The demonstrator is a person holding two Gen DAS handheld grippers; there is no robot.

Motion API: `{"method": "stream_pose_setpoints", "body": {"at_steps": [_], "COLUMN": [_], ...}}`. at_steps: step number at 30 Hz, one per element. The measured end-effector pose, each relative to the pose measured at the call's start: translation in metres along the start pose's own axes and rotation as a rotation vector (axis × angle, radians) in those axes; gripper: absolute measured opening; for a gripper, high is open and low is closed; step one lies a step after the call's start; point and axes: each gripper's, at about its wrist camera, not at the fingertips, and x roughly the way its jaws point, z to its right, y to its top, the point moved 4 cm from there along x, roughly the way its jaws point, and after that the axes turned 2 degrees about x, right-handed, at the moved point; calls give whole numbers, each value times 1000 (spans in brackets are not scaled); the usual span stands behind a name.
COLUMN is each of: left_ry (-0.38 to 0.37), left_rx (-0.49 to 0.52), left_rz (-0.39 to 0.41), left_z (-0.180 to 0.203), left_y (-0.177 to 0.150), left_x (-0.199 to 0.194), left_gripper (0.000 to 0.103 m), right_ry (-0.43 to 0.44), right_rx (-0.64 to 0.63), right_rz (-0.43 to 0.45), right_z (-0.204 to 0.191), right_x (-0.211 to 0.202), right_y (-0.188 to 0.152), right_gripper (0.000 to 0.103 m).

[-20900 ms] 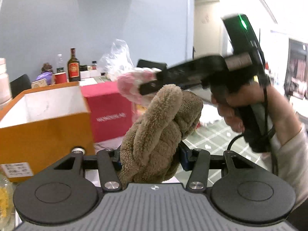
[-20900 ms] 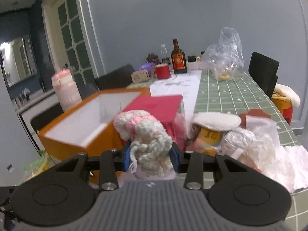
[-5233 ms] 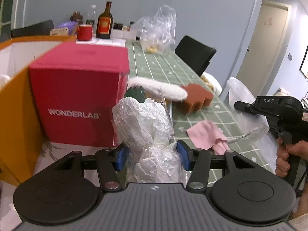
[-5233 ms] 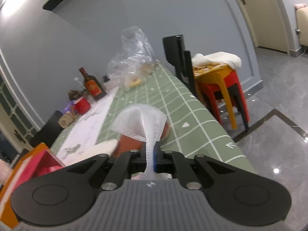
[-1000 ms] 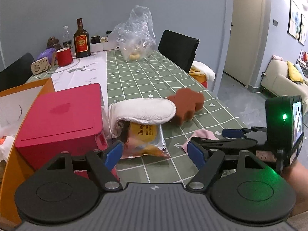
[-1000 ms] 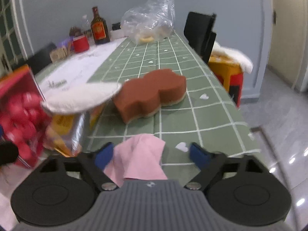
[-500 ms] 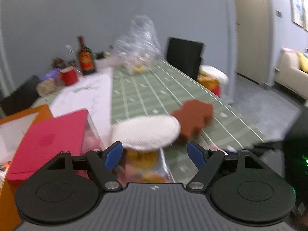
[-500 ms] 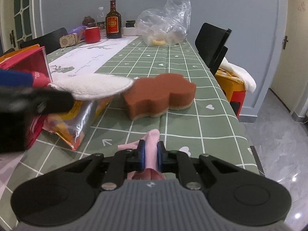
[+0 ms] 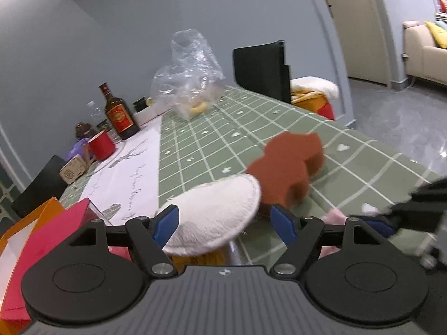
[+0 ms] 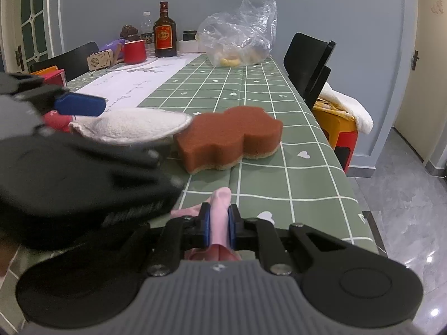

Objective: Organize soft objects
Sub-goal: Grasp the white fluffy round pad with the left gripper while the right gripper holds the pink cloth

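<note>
the right gripper (image 10: pixel 217 224) has its jaws clenched on a pink cloth (image 10: pixel 219 209) on the green checked surface (image 10: pixel 307 178), while the left gripper (image 9: pixel 225 222), jaws released, flanks the white fleece pad (image 9: pixel 216 215) beside the brown sponge (image 9: pixel 287 164).

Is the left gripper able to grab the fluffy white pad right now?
Probably yes. The left gripper has its jaws open wide, and the white pad sits right in front of them with nothing in between.

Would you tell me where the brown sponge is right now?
The brown sponge lies on the green checked tablecloth, right of the white pad in the right wrist view.
</note>
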Motion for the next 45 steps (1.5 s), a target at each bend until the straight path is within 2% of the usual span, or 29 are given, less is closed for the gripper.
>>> {"method": "stream_pose_setpoints", "body": {"at_steps": [6, 8, 10, 13, 18, 21, 29, 33, 37, 39, 40, 42, 45], "left_ry": [19, 47, 73, 32, 38, -14, -117, -219, -357, -407, -412, -396, -314], "left_rx": [-44, -61, -102, -195, -267, -327, -384, -483, -566, -572, -580, -589, -520], "left_rz": [-7, 2, 19, 30, 87, 106, 163, 208, 175, 124, 91, 75, 76], "left_z": [-6, -10, -18, -33, -56, -73, -91, -96, -100, -100, -100, -100, -96], "left_y": [-1, -2, -3, -2, 10, 14, 12, -15, -60, -82, -90, -103, -106], "left_x": [12, 10, 6, -6, -39, -61, -128, -160, -170, -163, -158, -148, -135], "left_gripper": [51, 27, 20, 17, 15, 15, 16, 16, 16, 17, 17, 17, 18], "right_ry": [1, 2, 2, 1, 1, 3, 18, 33, 38, 45, 48, 49, 50], "right_rx": [-2, 1, 1, -1, -1, -1, 15, 37, 39, 50, 53, 55, 57], "right_rz": [5, 6, 6, 6, 6, 8, 15, 21, 26, 29, 29, 29, 31], "right_z": [-1, 0, -1, -1, -1, -1, 2, 6, 7, 8, 9, 9, 10], "right_x": [0, 0, 0, 0, -1, 0, 0, 0, 1, 2, 2, 2, 2], "right_y": [-1, -1, -1, -1, -1, -1, -1, -1, -1, -1, -1, -1, -1], "right_gripper": [11, 11, 11, 11, 11, 11, 11, 11, 11, 11, 11, 11, 11]}}
